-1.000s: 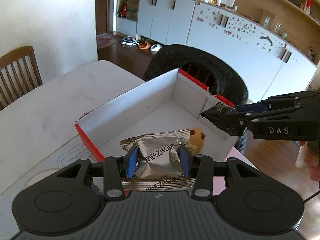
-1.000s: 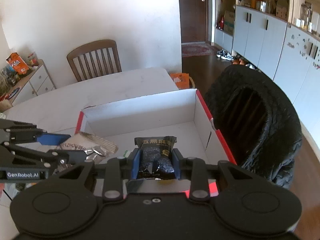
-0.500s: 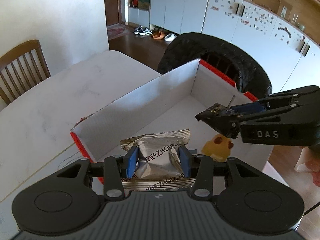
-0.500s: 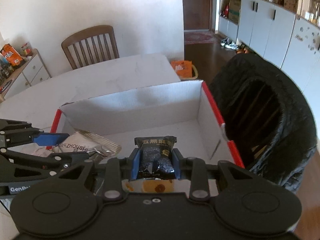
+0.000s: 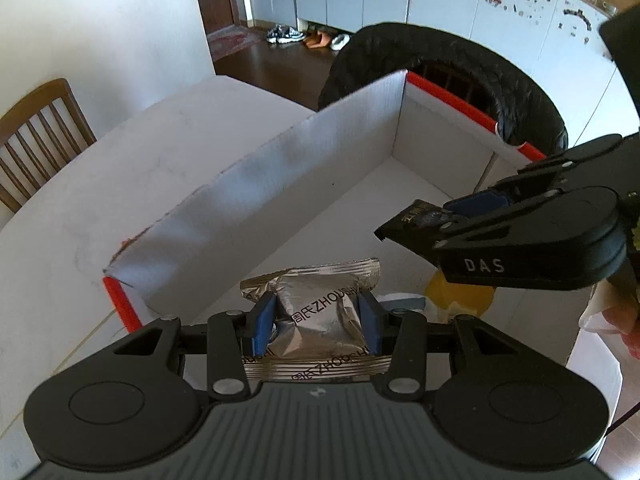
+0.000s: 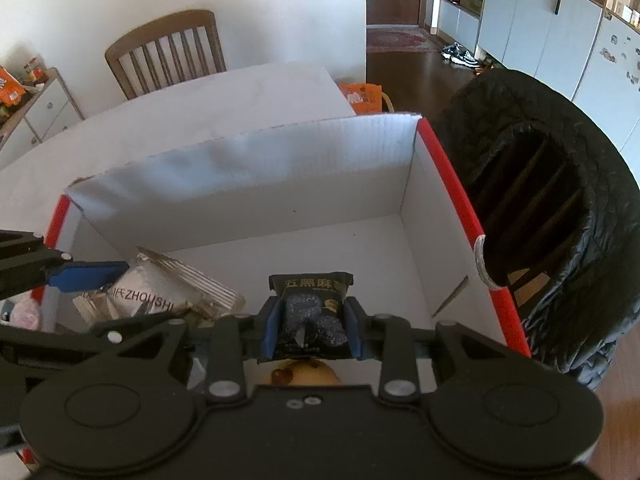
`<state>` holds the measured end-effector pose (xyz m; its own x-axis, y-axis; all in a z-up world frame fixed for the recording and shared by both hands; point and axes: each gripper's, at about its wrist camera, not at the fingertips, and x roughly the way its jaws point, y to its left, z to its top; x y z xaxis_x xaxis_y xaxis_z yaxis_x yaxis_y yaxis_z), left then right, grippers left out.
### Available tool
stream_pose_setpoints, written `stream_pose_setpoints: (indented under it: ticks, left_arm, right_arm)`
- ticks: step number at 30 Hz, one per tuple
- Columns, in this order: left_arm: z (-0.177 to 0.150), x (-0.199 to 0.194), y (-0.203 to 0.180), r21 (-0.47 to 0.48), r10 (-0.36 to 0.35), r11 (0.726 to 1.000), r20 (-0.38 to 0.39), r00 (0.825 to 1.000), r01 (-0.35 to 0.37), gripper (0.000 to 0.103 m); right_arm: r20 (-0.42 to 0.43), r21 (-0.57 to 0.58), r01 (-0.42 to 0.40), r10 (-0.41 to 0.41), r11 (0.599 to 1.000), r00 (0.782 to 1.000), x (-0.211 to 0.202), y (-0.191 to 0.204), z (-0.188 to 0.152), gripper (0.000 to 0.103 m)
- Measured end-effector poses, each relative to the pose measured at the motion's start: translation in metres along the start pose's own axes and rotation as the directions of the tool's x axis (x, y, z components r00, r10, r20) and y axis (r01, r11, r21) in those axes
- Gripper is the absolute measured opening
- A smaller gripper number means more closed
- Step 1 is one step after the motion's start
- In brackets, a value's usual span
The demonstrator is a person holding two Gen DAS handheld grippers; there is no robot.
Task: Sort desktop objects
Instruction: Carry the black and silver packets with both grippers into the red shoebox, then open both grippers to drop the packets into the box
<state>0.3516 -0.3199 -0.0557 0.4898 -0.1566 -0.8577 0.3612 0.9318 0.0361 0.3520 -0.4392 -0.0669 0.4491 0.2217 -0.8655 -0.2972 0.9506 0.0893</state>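
My left claw (image 5: 316,318) is clenched on a crinkled silver foil packet (image 5: 320,312), its blue pads pressing both sides, held over the near end of the open cardboard box (image 5: 280,184). My right claw (image 6: 310,326) grips a glossy black snack packet (image 6: 310,312) the same way, over the same box. The two claws hang close together, the right one crossing in from the right edge of my left view. The far half of the box floor lies bare and white, with tall corrugated walls on the far side and a red rim (image 6: 452,184) along the right. A rounded yellow toy (image 5: 460,296) sits under the right claw at the near end of the box. The box stands on a pale, smooth worktop (image 5: 80,200) that runs open to the left. A wooden slat-back chair (image 6: 168,52) stands at the worktop's far side, and a chair draped in a black quilted coat (image 6: 560,208) crowds the box's right wall
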Motion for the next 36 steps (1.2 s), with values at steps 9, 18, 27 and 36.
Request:
stream_pose_setpoints:
  ticks: [9,18,27,36]
  left_arm:
    - [0.001,0.008,-0.004,0.001,-0.028,1.000,-0.064,0.998,0.028,0.043]
    - [0.004,0.015,-0.008,0.002,-0.033,0.999,-0.101,0.994,0.034,0.043]
    - [0.006,0.010,-0.007,-0.001,-0.039,0.999,-0.079,0.996,0.039,0.046]
    - [0.007,-0.007,-0.006,-0.014,-0.072,0.997,-0.035,0.997,0.072,0.054]
  right_arm:
    - [-0.040,0.008,0.002,-0.002,1.000,0.999,0.011,0.000,0.002,0.033]
    - [-0.061,0.004,0.010,-0.009,1.000,0.998,0.013,0.001,0.006,0.033]
    - [-0.059,0.010,-0.006,0.006,1.000,0.998,0.010,-0.001,0.005,0.036]
    - [-0.027,0.018,-0.036,0.037,0.999,0.999,-0.005,-0.004,0.006,0.040]
